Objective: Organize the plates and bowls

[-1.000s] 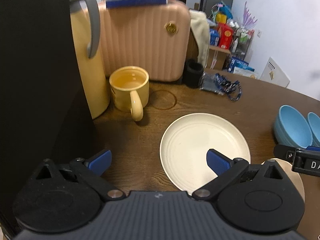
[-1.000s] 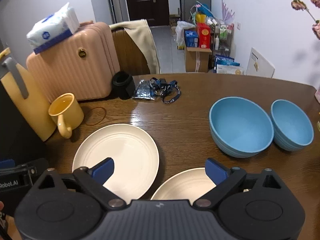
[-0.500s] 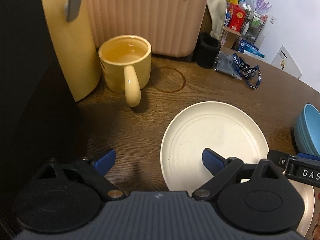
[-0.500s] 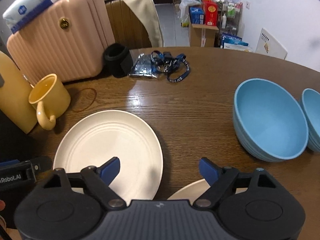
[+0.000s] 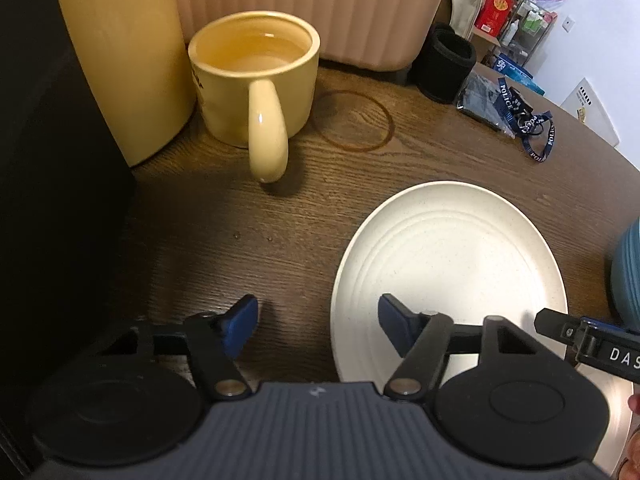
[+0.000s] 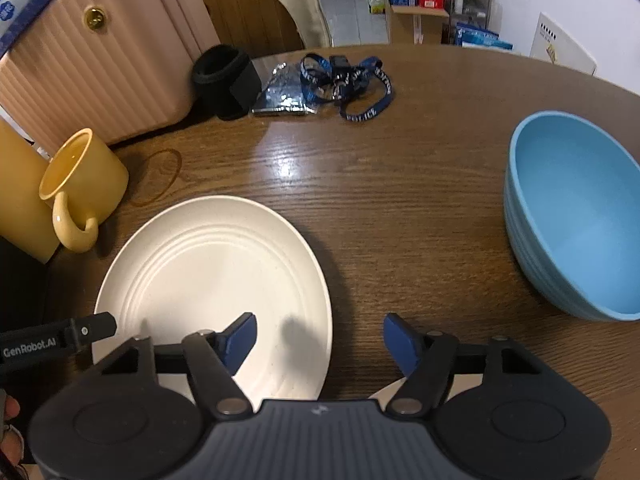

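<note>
I see a dark wood table [image 6: 400, 208]; only my right view shows the blue bowl [image 6: 572, 220]. Left gripper [image 5: 318, 322] and right gripper [image 6: 320, 338] have been closing, each half-open astride the cream plate's [image 5: 452, 260] rim without pressing it.

Yellow mug [image 5: 256, 80] beside pink suitcase [image 6: 100, 60]; lanyard [image 6: 344, 80] (blue) near black pouch [image 6: 226, 80].

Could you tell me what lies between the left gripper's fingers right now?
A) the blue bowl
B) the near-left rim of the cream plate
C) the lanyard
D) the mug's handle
B: the left gripper straddles the plate rim, one finger over the table, one over the plate.
</note>
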A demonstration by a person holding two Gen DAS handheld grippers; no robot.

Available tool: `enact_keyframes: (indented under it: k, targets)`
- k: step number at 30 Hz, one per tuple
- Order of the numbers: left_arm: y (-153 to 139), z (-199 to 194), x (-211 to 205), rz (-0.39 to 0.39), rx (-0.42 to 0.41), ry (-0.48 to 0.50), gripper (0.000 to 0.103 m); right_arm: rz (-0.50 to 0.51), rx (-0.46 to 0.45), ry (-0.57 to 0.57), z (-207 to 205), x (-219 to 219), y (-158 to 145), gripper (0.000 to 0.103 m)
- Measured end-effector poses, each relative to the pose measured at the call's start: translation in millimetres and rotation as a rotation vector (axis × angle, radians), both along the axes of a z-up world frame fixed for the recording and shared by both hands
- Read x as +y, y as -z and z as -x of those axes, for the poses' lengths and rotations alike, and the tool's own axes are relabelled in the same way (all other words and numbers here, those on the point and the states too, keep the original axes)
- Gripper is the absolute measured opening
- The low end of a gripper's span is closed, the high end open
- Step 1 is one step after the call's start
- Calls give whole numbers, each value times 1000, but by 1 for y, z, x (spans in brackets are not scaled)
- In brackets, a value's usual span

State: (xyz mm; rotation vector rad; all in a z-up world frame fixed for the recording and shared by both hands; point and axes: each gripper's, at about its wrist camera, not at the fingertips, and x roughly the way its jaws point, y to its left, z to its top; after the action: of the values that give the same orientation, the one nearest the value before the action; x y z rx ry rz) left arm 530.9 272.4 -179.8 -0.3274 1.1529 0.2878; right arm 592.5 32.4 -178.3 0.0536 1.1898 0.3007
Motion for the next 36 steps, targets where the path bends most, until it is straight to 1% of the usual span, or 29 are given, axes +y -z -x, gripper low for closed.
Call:
enact_keyframes:
  k: [2, 4, 5, 6, 9, 10, 11, 13, 16, 17, 18, 19, 28, 36]
  targets:
    - [3, -2, 0, 8, 8, -1, 62, -9, 15, 5, -2, 0, 3, 53]
    - [5, -4, 1, 20, 15, -1, 55, -14, 24, 3, -3, 0, 4, 52]
    - [6, -4, 2, 26, 18, 0, 53, -15, 27, 3, -3, 0, 5, 51]
    - [8, -5, 2, 31, 21, 1, 49, -17, 30, 3, -4, 1, 6, 48]
    - [11, -7, 3, 48, 28, -1, 42, -27, 40, 9, -5, 1, 9, 40]
    - [12, -8, 3, 54, 29, 0, 39, -27, 41, 12, -6, 1, 9, 38]
    - [13, -9, 3, 61, 30, 1, 38, -25, 42, 15, -6, 1, 10, 38]
    - [13, -10, 3, 65, 24, 4, 35, -31, 47, 21, -6, 0, 10, 32]
    - [14, -12, 3, 81, 17, 10, 26, -48, 56, 29, -6, -2, 12, 19]
    - [14, -12, 2, 86, 15, 11, 25, -54, 59, 31, -6, -3, 12, 18]
    - [15, -12, 3, 90, 12, 14, 21, -60, 61, 32, -5, -3, 12, 14]
    - [15, -13, 2, 98, 8, 18, 16, -62, 61, 35, -5, -4, 12, 12]
    - [14, -14, 0, 86, -4, 33, 15, -81, 42, 45, 1, -7, 10, 10]
    - [6, -8, -1, 67, -27, 42, 15, -93, 7, 44, 9, -9, 0, 8]
